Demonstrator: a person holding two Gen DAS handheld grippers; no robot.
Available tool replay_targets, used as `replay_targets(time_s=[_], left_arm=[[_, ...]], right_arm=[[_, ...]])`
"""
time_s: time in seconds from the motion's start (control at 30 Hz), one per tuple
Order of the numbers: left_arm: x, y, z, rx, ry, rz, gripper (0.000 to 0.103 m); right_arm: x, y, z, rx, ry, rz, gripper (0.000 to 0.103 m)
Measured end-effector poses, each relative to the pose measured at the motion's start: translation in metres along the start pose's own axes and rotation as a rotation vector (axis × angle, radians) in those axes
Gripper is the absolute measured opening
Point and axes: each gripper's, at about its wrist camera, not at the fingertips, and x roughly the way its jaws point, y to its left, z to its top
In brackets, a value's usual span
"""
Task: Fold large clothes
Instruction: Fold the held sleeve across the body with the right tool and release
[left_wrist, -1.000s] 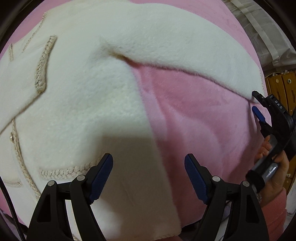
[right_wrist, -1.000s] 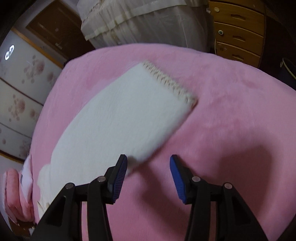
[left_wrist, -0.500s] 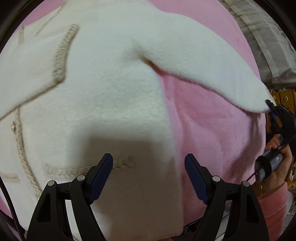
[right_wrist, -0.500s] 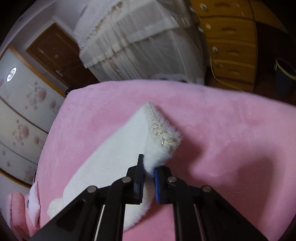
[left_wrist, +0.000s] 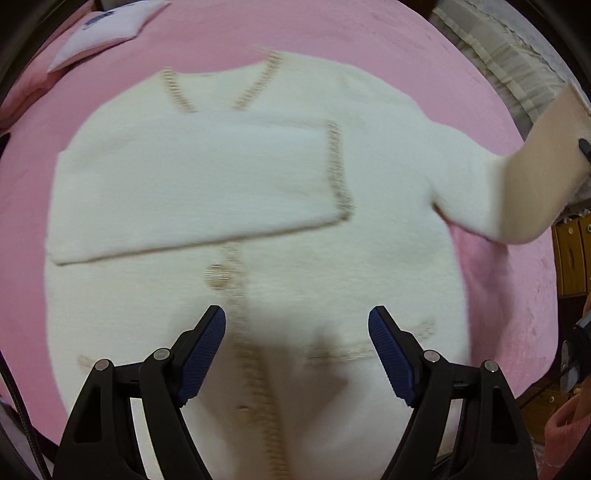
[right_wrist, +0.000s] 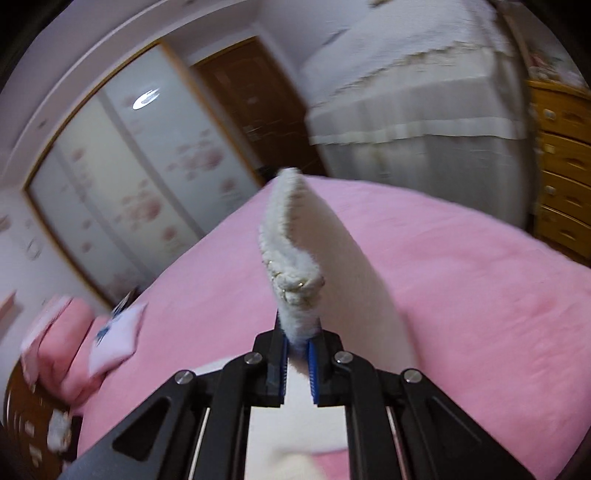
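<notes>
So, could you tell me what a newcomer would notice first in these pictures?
A white cardigan lies spread over a pink blanket, one sleeve already folded across its chest. The right gripper has just closed its jaws on the other sleeve's cuff, held up off the bed. The left gripper hovers open above the hem.

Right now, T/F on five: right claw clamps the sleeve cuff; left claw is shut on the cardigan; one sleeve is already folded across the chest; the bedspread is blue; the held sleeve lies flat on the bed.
1. Right claw clamps the sleeve cuff: true.
2. Left claw is shut on the cardigan: false, it is open above it, holding nothing.
3. One sleeve is folded across the chest: true.
4. The bedspread is blue: false, pink.
5. The held sleeve lies flat: false, it is lifted off the bed.
</notes>
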Motion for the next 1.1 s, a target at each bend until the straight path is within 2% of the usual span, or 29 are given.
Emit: replay_targets(time_s=[0.07, 0.23, 0.33, 0.43, 0.5, 0.57, 0.63, 0.73, 0.9, 1.1], left_arm=[[-0.006, 0.028, 0.0, -0.029, -0.01, 0.013, 0.078], [0.002, 0.06, -0.006, -0.091, -0.014, 0.058, 0.078], [0.019, 0.062, -0.008, -0.109, -0.025, 0.081, 0.078], [0.024, 0.072, -0.009, -0.133, -0.026, 0.08, 0.078], [0.022, 0.078, -0.009, -0.142, -0.028, 0.073, 0.078], [0.022, 0.079, -0.008, -0.14, -0.036, 0.074, 0.078], [0.021, 0.08, -0.005, -0.131, -0.042, 0.075, 0.078], [0.025, 0.074, 0.002, -0.137, -0.041, 0.021, 0.078], [0.033, 0.05, 0.017, -0.149, -0.062, -0.134, 0.078], [0.056, 0.007, 0.037, -0.127, -0.087, -0.202, 0.078]], right_arm=[[0.011, 0.024, -0.02, -0.01, 0.067, 0.033, 0.009], [0.055, 0.08, -0.092, -0.127, 0.267, 0.061, 0.012], [0.082, 0.1, -0.14, -0.236, 0.377, 0.03, 0.013], [0.098, 0.107, -0.171, -0.273, 0.488, -0.029, 0.02], [0.094, 0.102, -0.176, -0.218, 0.506, -0.022, 0.027], [0.086, 0.094, -0.178, -0.145, 0.511, 0.021, 0.046], [0.077, 0.088, -0.182, -0.116, 0.516, 0.05, 0.055], [0.062, 0.09, -0.185, -0.147, 0.513, 0.026, 0.056], [0.04, 0.059, -0.18, -0.124, 0.519, -0.015, 0.056], [0.023, 0.015, -0.175, -0.085, 0.546, -0.067, 0.057]])
